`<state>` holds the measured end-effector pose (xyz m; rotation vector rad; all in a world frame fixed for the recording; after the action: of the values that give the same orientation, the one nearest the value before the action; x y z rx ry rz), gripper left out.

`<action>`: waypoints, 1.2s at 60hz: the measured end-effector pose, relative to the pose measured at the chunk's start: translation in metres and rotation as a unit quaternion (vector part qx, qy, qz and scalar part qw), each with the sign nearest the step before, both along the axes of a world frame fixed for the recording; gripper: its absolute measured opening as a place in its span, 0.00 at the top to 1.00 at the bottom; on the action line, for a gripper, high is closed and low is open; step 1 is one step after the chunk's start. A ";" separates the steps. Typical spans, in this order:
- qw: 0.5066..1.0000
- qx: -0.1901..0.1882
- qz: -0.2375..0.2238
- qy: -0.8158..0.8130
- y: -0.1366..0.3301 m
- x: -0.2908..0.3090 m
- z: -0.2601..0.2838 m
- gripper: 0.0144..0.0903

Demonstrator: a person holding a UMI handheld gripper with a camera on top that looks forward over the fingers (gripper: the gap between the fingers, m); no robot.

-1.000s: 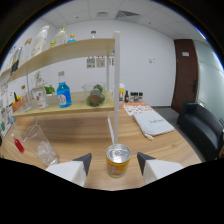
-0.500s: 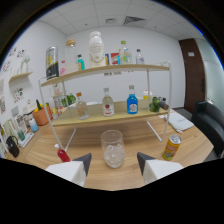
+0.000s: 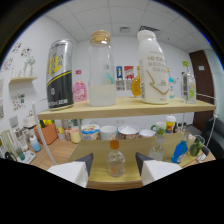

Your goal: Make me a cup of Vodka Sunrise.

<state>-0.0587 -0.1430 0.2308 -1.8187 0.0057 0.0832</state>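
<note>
1. the handheld gripper (image 3: 114,167) faces a two-tier wooden shelf (image 3: 130,108), its two pale fingers spread wide and holding nothing.
2. a small clear bottle with an orange cap (image 3: 116,160) stands on the lower board between the fingers, with a gap at either side; it rests on its own support and is not clamped.
3. on the upper shelf stand a black can (image 3: 60,75), a tall glass bottle with a wooden lid (image 3: 102,70) holding a pale liquid low down, and a white plastic bottle (image 3: 152,67).
4. behind the small bottle, a row of small tubs (image 3: 114,132) lines the back of the lower level; a blue bottle (image 3: 180,152) sits off to one side.
5. judging by the task, this looks like the ingredient-fetching step: the small clear bottle may be the vodka, though its label cannot be read from here.
6. no cup is in sight in this view, so the drink itself appears not yet started.
7. the next move calls for easing forward until the bottle's body sits squarely between the fingers, then closing evenly on it before lifting.
8. the risk, as it seems: a narrow, light bottle could tip if one finger touches first.
</note>
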 end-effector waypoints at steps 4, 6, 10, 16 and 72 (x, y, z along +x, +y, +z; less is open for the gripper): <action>1.000 -0.012 -0.003 -0.010 0.018 -0.003 -0.009 0.24; 1.000 -0.022 -0.007 -0.016 0.025 -0.002 -0.015 0.32; 0.999 -0.040 -0.021 -0.026 0.035 0.003 -0.029 0.44; 0.998 -0.059 -0.020 -0.020 0.040 0.001 -0.045 0.59; 0.999 -0.025 0.029 -0.021 -0.096 0.005 -0.023 0.72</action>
<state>-0.0538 -0.2388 0.2079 -1.8696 -0.0743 0.0872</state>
